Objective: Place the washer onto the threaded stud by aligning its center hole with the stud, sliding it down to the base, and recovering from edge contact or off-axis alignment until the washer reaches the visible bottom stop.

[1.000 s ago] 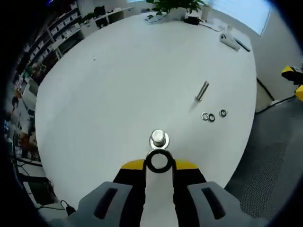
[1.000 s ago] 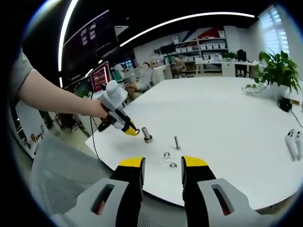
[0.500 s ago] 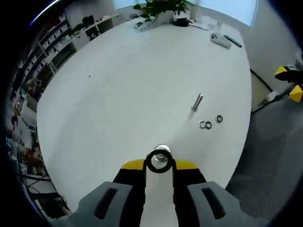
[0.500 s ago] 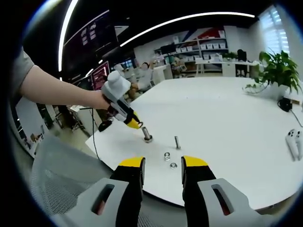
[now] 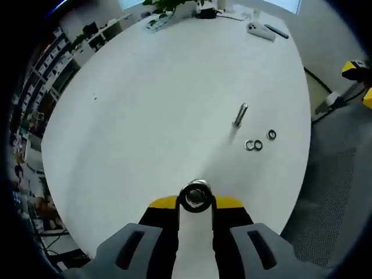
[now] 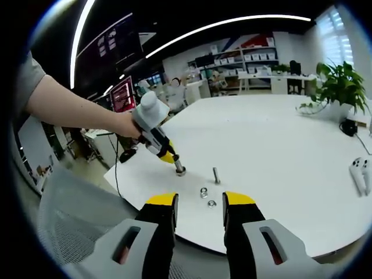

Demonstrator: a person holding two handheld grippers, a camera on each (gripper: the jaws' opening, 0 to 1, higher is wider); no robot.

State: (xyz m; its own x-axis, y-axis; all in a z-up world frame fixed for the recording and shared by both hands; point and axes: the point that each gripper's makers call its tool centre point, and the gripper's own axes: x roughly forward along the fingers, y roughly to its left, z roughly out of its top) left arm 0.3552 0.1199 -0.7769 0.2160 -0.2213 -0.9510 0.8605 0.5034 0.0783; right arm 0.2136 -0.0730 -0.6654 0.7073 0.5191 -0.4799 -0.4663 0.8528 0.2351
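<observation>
Left gripper view: the left tool (image 5: pixel 195 202) was clenched on the washer (image 5: pixel 194 197), held directly over the threaded stud (image 5: pixel 198 185) on the white table (image 5: pixel 145 104). A loose bolt (image 5: pixel 240 114) and spare washers (image 5: pixel 253 145) lay beyond the stud. The right tool (image 6: pixel 200 203) was released, short of the table edge.

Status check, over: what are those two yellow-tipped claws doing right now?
Left gripper shut on dark metal ring washer, held directly over upright threaded stud. Right gripper open, off the white table. Spare washers and loose bolt lie apart, nothing blocking.
</observation>
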